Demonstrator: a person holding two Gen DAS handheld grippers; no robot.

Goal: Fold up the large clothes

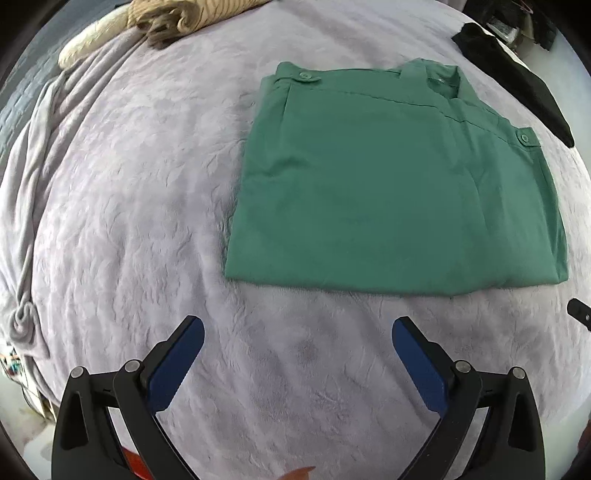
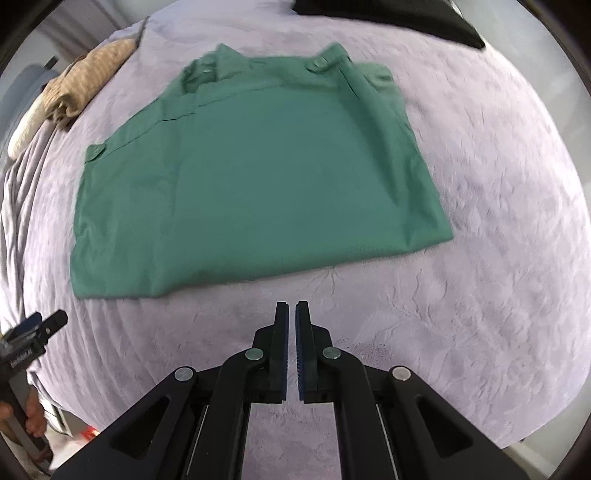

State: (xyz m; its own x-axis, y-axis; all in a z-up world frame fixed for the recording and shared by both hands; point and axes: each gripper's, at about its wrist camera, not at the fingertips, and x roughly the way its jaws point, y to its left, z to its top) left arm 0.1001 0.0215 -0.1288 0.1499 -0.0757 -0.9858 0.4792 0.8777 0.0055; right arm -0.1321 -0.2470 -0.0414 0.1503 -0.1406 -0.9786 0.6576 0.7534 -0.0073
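A green shirt (image 1: 395,192) is lying folded into a rough rectangle on a pale lilac blanket (image 1: 140,206) that is covering the bed. In the left wrist view the shirt is sitting ahead and to the right of the left gripper (image 1: 297,332), with its near folded edge running straight across and a strip of bare blanket lying between that edge and the fingertips. The collar (image 1: 443,79) is pointing away from the grippers, toward the far side of the bed, and 2 buttoned shoulder tabs are showing at the far corners. The shirt's sides are running from near to far, with the near edge a little wider than the collar end.

Open blanket is spreading wide to the left of the shirt, up to a tan striped cloth (image 1: 177,16) bunched at the far left edge. A black cloth (image 1: 517,81) is lying near the shirt's far right corner, apart from it.

The left gripper's 2 fingers are standing wide apart over bare blanket, holding nothing. In the right wrist view the right gripper (image 2: 291,306) is hovering just short of the shirt's near edge, its 2 fingers drawn almost together with only a thin slit between them and nothing caught inside. Bare blanket is stretching to its right.
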